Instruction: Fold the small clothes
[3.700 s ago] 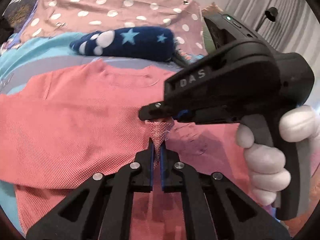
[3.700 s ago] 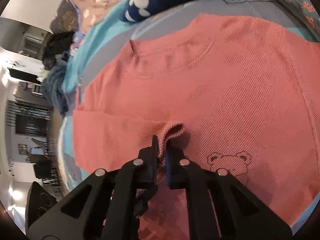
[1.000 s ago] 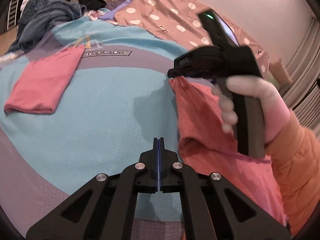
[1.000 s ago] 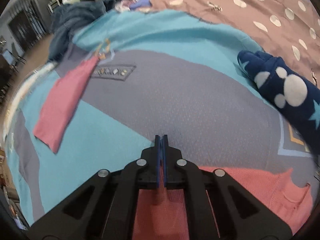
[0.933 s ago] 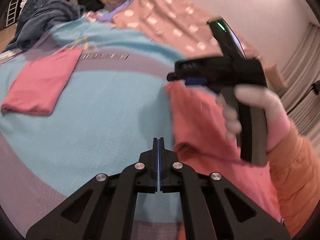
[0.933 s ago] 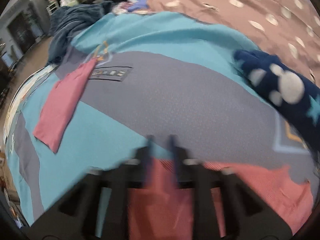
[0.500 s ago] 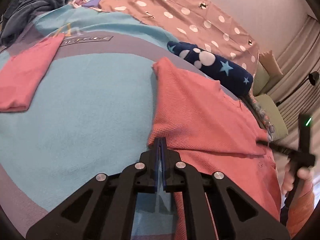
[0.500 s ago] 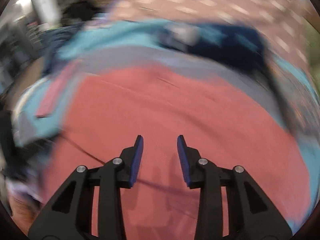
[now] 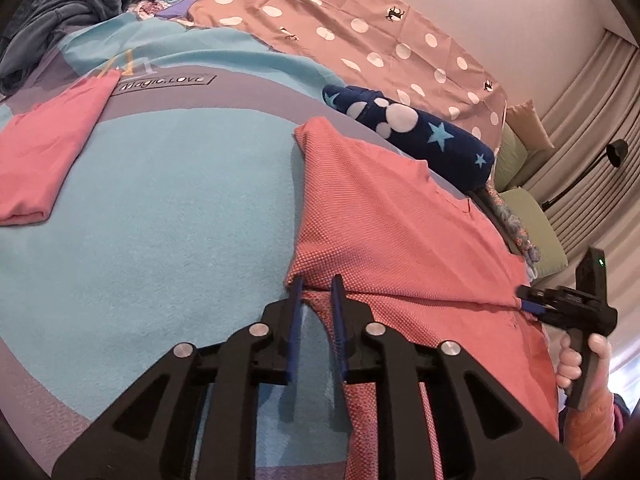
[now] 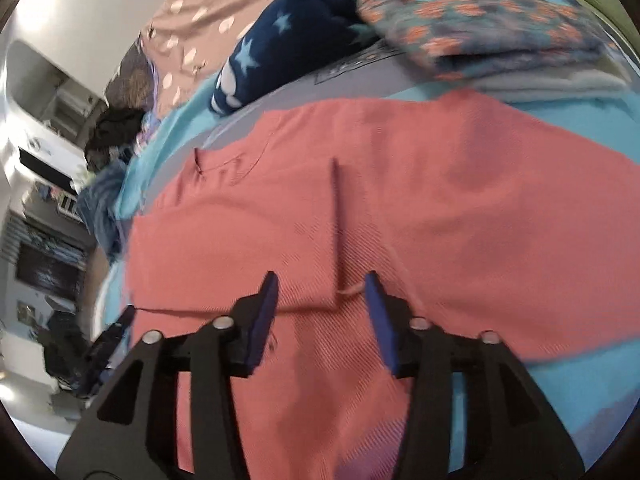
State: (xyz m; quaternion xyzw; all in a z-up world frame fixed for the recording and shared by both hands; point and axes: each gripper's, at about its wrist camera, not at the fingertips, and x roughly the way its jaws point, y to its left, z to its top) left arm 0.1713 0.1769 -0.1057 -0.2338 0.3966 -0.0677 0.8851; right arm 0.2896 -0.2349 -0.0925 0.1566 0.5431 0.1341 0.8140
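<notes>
A coral-pink shirt (image 9: 384,232) lies on the bed cover (image 9: 180,208) with one part folded over onto itself. In the left wrist view, my left gripper (image 9: 317,292) is open, its blue-padded fingers (image 9: 295,300) on either side of the fold's near left corner. My right gripper (image 9: 528,304), held by a hand, sits at the fold's right corner. Seen from the right wrist, the right gripper (image 10: 320,292) stands wide open just above the shirt (image 10: 440,184), holding nothing. A straight fold edge (image 10: 334,216) runs away from between its fingers.
A folded pink garment (image 9: 44,148) lies at the left. A navy star-patterned plush roll (image 9: 408,136) rests beyond the shirt, with a dotted pink cover (image 9: 340,28) behind it. Folded floral clothes (image 10: 480,36) sit at the far right. Dark clothes (image 9: 60,16) are heaped at the far left.
Both grippers swung the pinched shirt edge over and laid it flat. The right gripper opened about half a second ago, and the left gripper's fingers have now parted from the fold corner.
</notes>
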